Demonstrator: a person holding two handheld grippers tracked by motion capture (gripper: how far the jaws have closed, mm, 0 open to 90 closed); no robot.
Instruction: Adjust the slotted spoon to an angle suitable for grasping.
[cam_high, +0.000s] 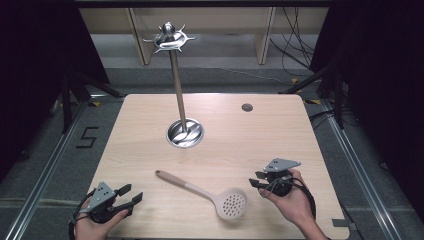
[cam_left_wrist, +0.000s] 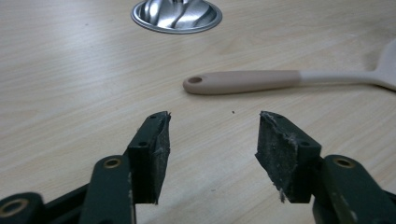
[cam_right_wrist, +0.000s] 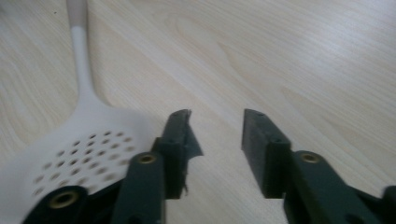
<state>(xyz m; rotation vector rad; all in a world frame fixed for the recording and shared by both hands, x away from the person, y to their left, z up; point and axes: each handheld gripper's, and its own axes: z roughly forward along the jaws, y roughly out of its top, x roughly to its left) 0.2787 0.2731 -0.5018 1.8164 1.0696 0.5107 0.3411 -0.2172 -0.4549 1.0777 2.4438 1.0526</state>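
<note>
A light wood-grain table (cam_high: 150, 150) stands on grey floor (cam_high: 50, 165), which bears a black marking (cam_high: 87, 137) beyond the left gripper. Dark curtains (cam_high: 30, 75) flank both sides; cables (cam_high: 295, 45) trail far ahead of the right gripper.

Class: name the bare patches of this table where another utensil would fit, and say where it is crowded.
Free: the far right stretch between the stand's base and the small round hole, and the far left corner. Crowded: the near edge, where the skimmer lies between the left tongs and right tongs.
</note>
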